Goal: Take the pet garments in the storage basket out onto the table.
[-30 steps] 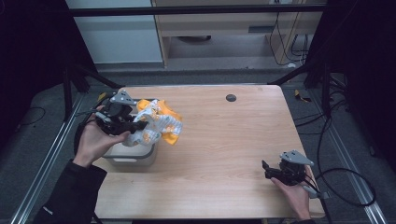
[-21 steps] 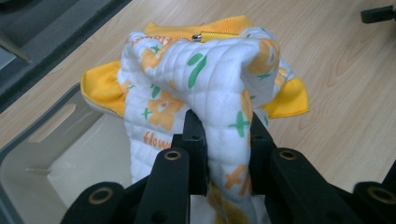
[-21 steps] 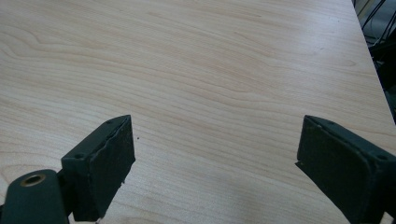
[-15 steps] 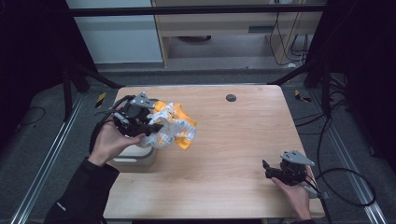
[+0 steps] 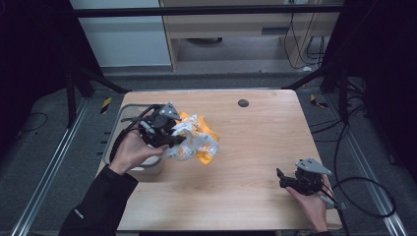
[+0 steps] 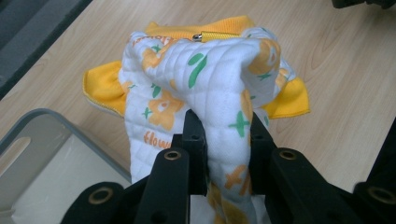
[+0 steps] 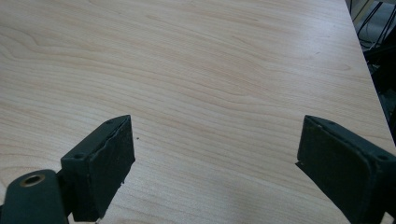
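Observation:
A small quilted garment (image 5: 195, 140), white with orange and green prints and yellow trim, hangs over the table's left part. My left gripper (image 5: 178, 139) is shut on a fold of this garment (image 6: 205, 88), its jaws pinching the cloth from both sides. The lower end of the garment drops out of sight behind the jaws in the left gripper view. My right gripper (image 5: 280, 178) rests low at the table's front right, open, its jaws wide apart with bare wood between them (image 7: 215, 140).
A grey bin (image 5: 120, 135) stands at the table's left edge, under my left hand; its rim (image 6: 46, 121) lies just below the garment. A dark round grommet (image 5: 243, 103) sits at the table's far side. Bare wood (image 5: 255, 147) spans the middle.
My left gripper has carried the garment rightward, away from above the bin and out over the table. The right gripper has stayed put.

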A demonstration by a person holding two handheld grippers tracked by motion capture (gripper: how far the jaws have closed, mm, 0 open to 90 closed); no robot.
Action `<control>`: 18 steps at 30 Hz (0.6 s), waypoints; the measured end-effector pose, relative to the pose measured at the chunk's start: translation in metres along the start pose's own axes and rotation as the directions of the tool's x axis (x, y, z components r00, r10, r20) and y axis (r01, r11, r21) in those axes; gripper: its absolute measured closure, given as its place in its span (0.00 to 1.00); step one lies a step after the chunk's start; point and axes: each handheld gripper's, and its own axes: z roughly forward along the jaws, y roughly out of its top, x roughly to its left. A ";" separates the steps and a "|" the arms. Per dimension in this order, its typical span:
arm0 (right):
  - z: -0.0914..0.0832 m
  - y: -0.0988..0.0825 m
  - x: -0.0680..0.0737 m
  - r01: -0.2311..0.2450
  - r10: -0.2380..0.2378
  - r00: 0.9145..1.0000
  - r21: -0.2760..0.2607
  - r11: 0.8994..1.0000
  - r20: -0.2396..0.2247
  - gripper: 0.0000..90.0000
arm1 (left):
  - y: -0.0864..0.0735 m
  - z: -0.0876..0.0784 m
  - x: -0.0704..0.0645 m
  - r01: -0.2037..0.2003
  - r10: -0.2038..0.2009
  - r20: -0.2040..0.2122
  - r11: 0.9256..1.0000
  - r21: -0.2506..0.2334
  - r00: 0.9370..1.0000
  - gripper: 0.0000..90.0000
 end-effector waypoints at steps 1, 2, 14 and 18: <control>0.000 0.000 0.000 0.002 -0.002 1.000 0.000 1.000 0.001 0.12 | 0.001 0.001 -0.001 -0.004 0.004 0.003 1.000 0.005 1.000 0.84; 0.000 0.000 0.000 0.002 -0.002 1.000 -0.001 1.000 0.000 0.12 | 0.003 0.004 -0.002 -0.009 0.009 0.005 1.000 0.008 1.000 0.84; 0.000 0.000 0.000 0.015 -0.015 1.000 -0.011 1.000 0.007 0.12 | 0.008 0.033 -0.014 -0.045 0.042 0.056 0.998 0.048 0.998 0.84; 0.000 0.000 0.000 0.017 -0.017 1.000 -0.012 1.000 0.010 0.12 | 0.007 0.043 -0.017 -0.062 0.057 0.075 0.996 0.065 0.996 0.84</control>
